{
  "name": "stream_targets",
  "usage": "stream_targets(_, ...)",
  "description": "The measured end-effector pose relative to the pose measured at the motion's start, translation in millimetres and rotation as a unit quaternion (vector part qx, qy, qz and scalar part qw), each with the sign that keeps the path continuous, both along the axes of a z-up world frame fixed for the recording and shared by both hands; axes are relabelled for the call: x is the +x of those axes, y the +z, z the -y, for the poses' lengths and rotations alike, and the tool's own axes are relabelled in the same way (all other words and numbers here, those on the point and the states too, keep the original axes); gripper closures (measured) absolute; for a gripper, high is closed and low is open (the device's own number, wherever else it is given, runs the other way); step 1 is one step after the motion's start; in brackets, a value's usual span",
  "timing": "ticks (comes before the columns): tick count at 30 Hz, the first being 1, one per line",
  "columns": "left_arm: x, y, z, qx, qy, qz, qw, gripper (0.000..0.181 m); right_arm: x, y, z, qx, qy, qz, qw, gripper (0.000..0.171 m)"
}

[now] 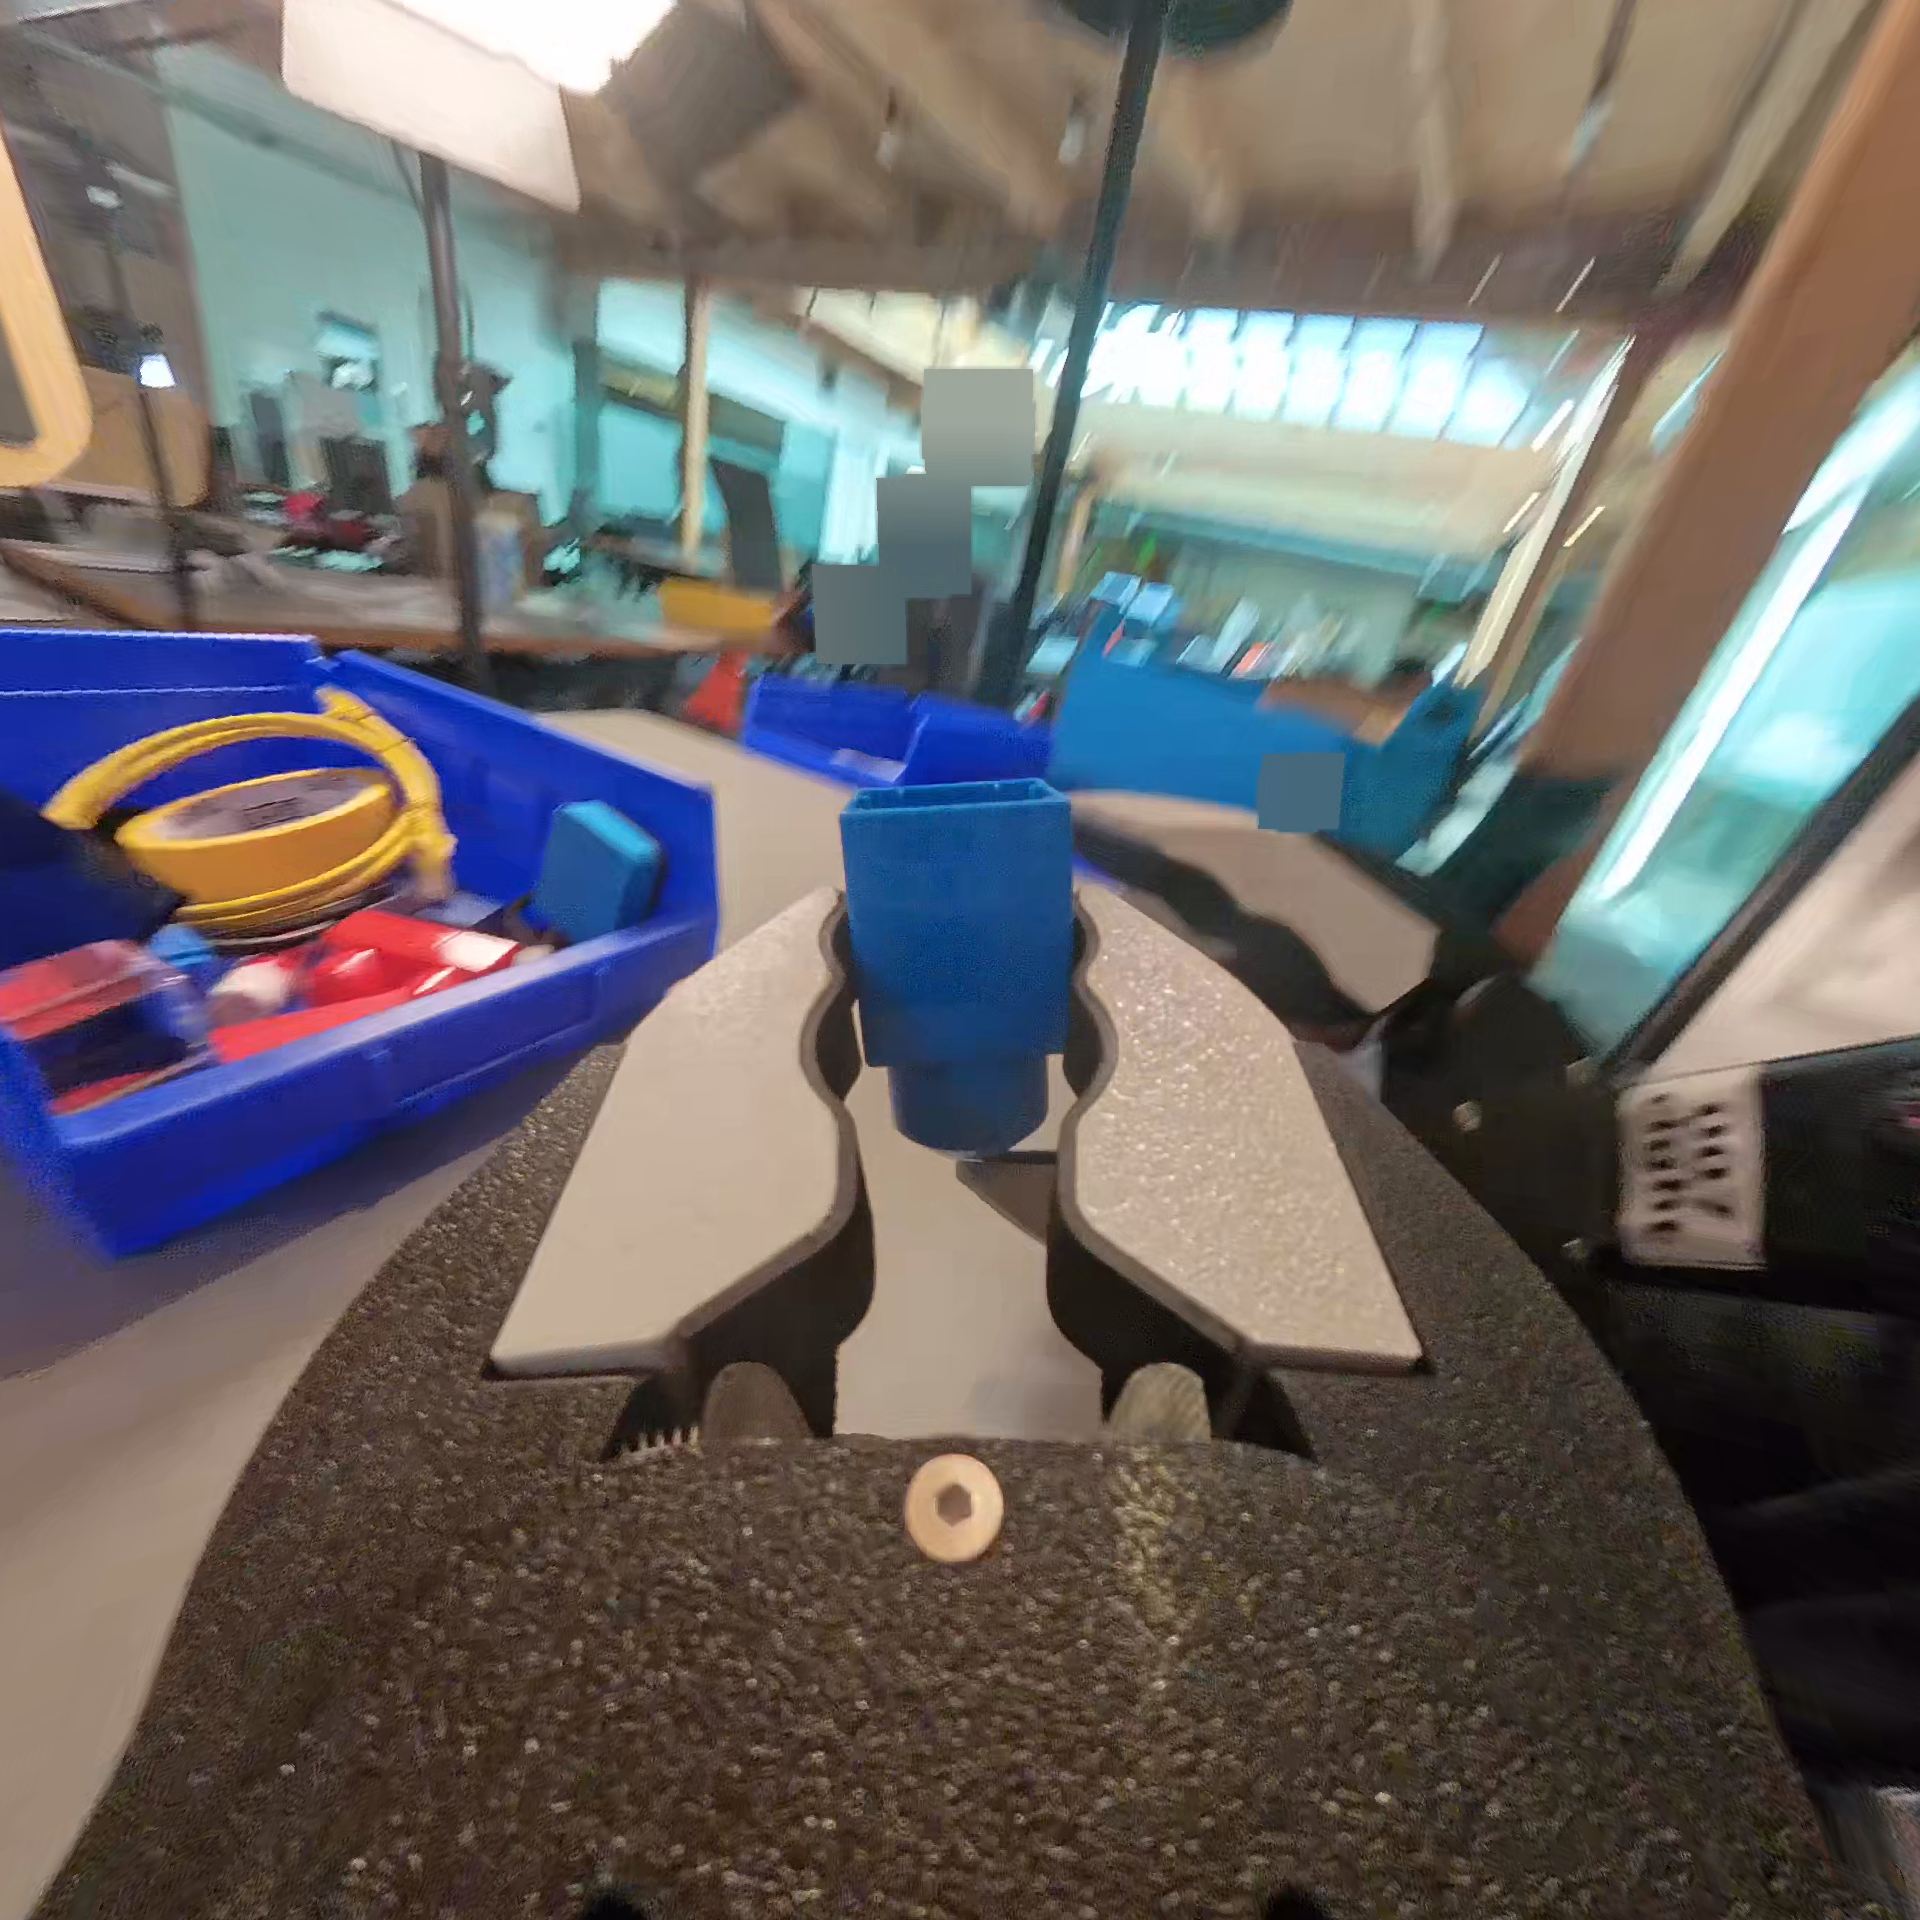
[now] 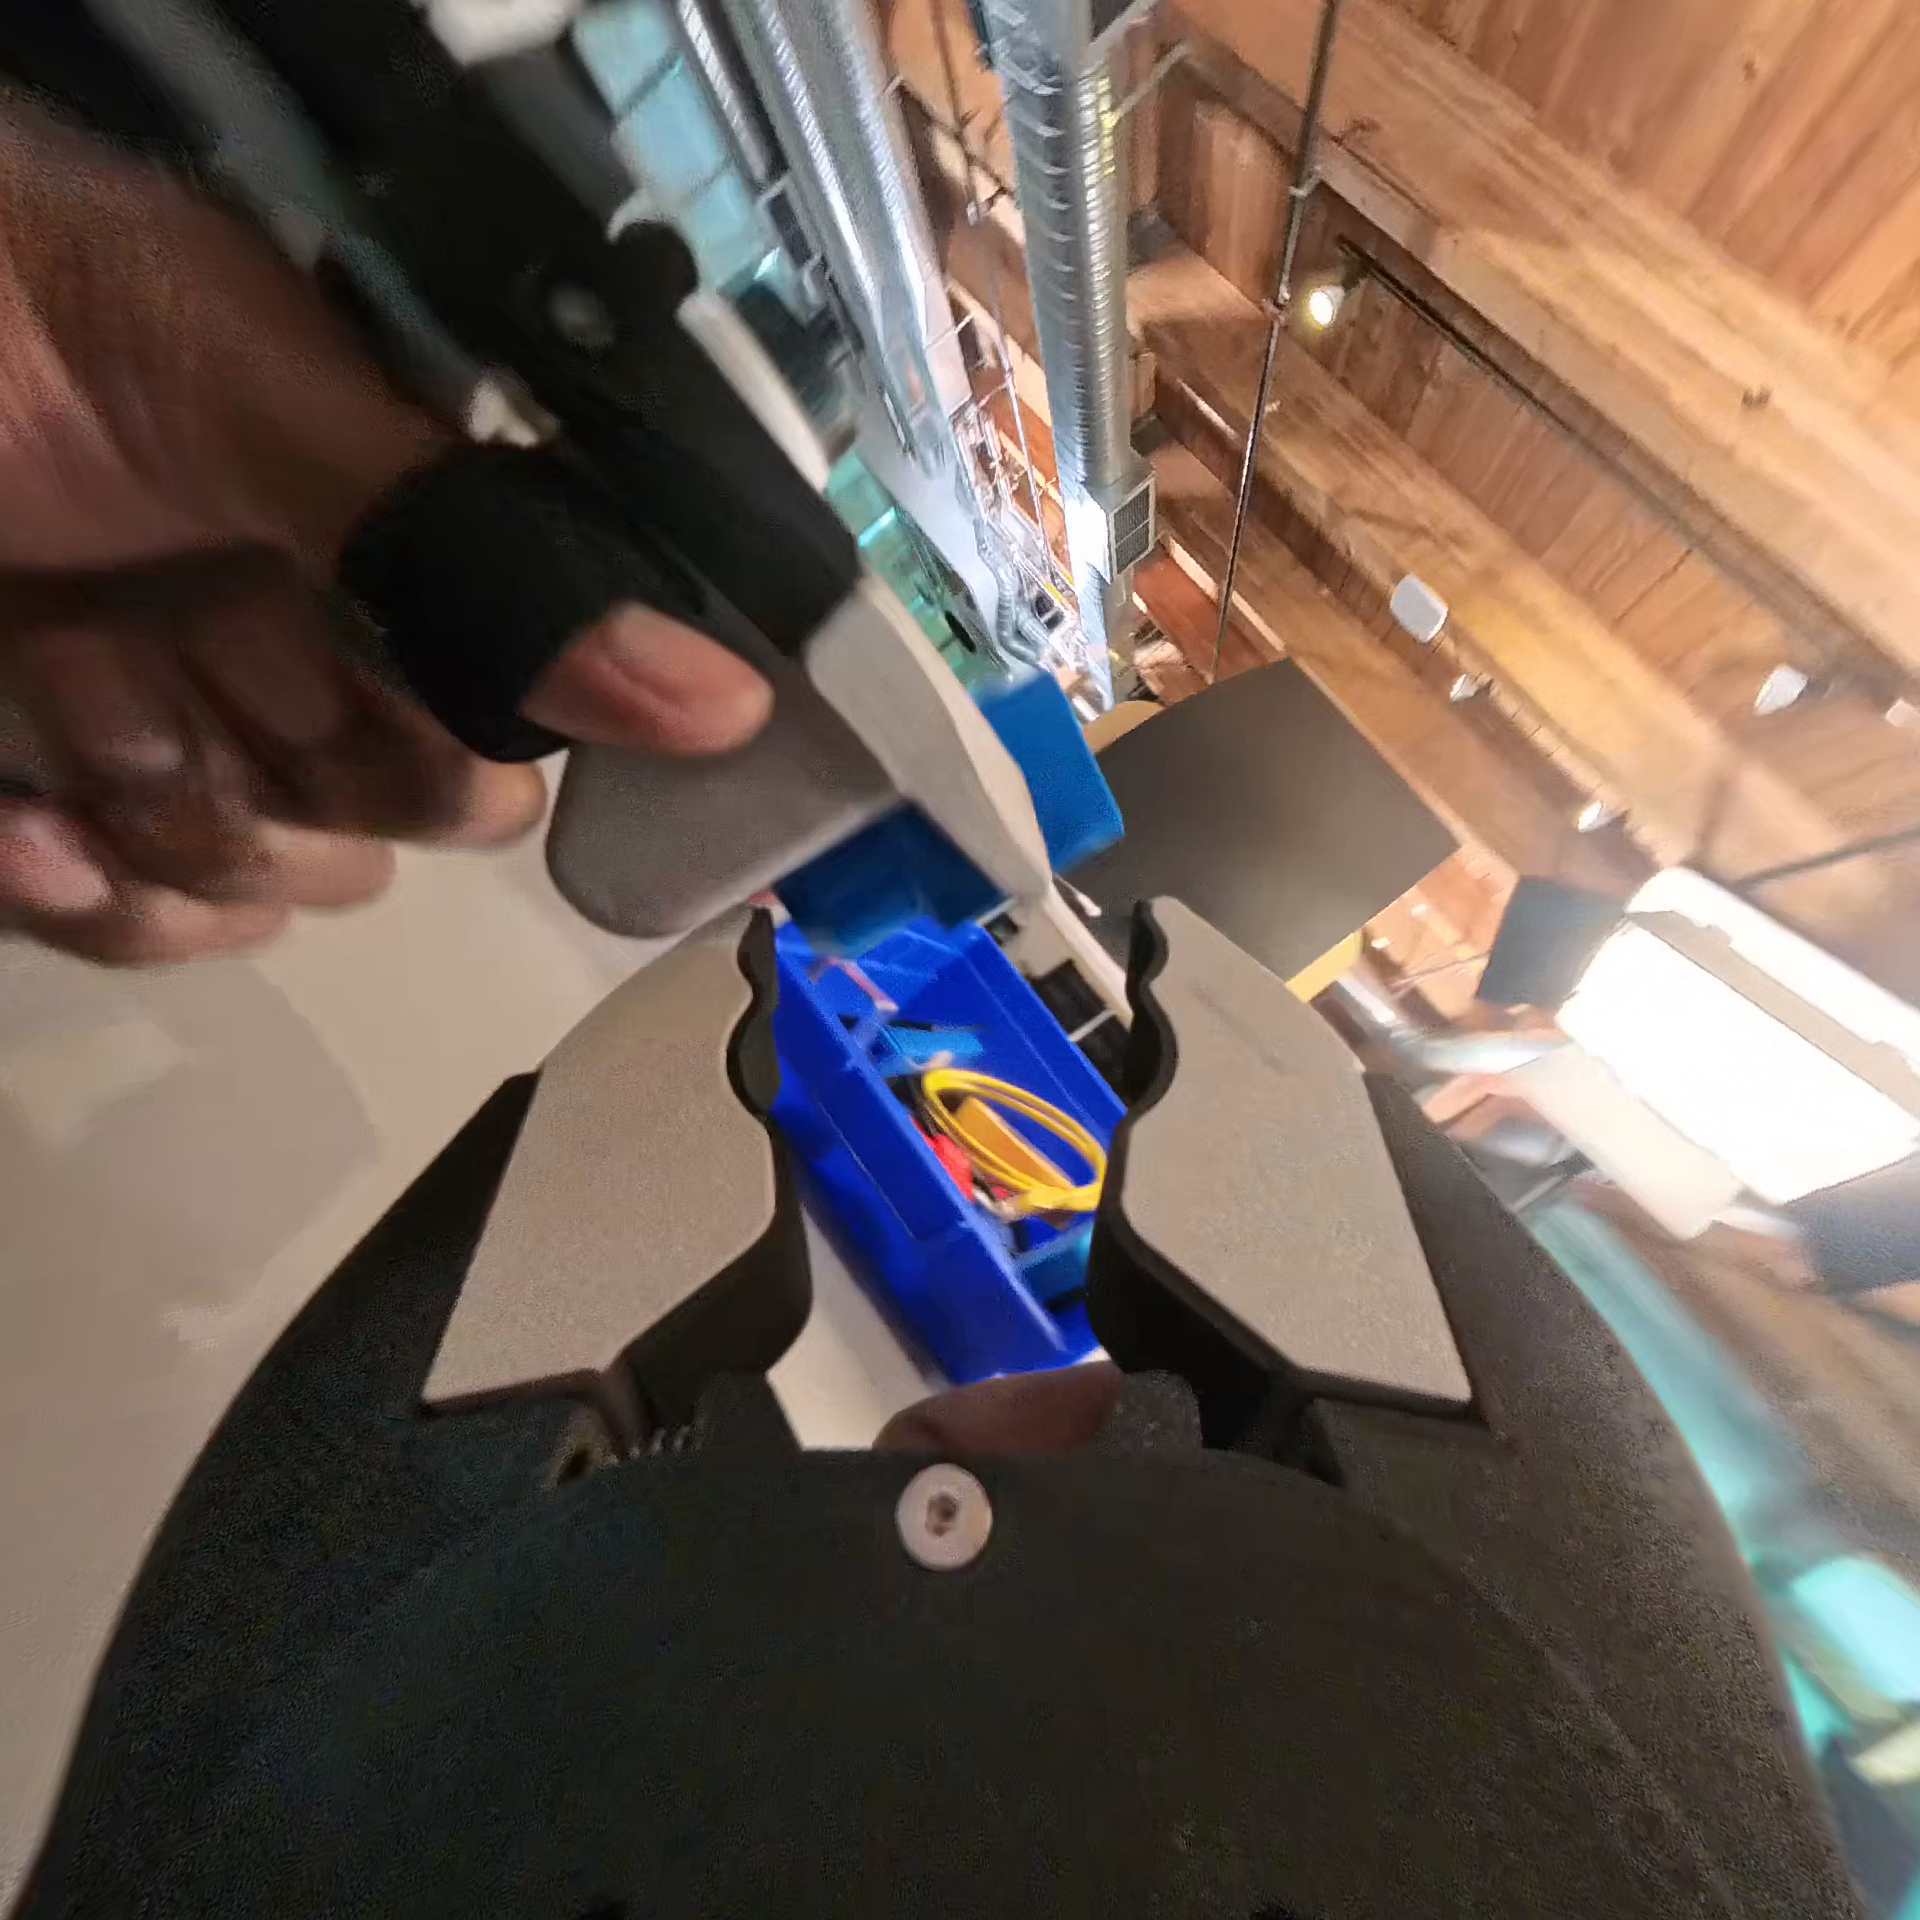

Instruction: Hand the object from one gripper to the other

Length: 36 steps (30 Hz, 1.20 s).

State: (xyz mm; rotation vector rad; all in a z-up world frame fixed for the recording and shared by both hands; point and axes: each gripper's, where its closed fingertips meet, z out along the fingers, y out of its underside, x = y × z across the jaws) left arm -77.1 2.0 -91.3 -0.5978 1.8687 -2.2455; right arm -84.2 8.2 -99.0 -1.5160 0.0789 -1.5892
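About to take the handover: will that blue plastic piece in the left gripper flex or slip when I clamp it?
The blue plastic piece looks moulded and hollow, so probably stiff and light. Its flat sides sit squarely between the left gripper fingers, suggesting little slip. The round stub below may twist if the open right gripper pinches there.

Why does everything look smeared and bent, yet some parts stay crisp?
Left wrist view: the left gripper and blue object stay sharp while the blue bin and background streak. Right wrist view: the hand smears, and the wide lens curves the edges.

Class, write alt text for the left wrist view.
The left gripper is shut on a blue block, held above a grey table. A blue bin of yellow and red items sits to its left.
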Motion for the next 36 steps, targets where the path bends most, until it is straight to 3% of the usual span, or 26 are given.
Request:
stream_targets(4,-3,34,-20,-0.234,-0.121,-0.108,0.959,0.144,-4,8,-4,0.095,0.056,-0.063,0.992,0.109)
stream_targets(6,-2,32,-21,-0.286,-0.158,-0.158,0.932,0.144,-7,10,-7,0.111,0.073,-0.065,0.989,0.112)
stream_targets(9,-4,24,-11,-0.305,-0.182,-0.197,0.914,0.144,-9,9,-11,0.109,0.078,-0.061,0.989,0.114)
stream_targets(16,-24,12,18,-0.274,-0.206,-0.202,0.918,0.144,-8,6,-7,0.067,0.034,-0.024,0.997,0.118)
stream_targets(19,-28,9,22,-0.241,-0.222,-0.203,0.923,0.143,-8,9,0,0.048,0.033,-0.016,0.998,0.134)
stream_targets(27,-18,-3,12,-0.051,-0.157,-0.068,0.984,0.127,-12,3,6,-0.020,0.082,-0.043,0.995,0.136)
stream_targets(30,-27,-8,4,-0.007,-0.195,-0.046,0.980,0.127,-17,-5,2,-0.048,0.103,-0.040,0.993,0.136)
stream_targets(36,-47,-22,3,0.007,-0.309,-0.123,0.943,0.130,-30,-17,-11,-0.092,0.149,-0.023,0.984,0.136)
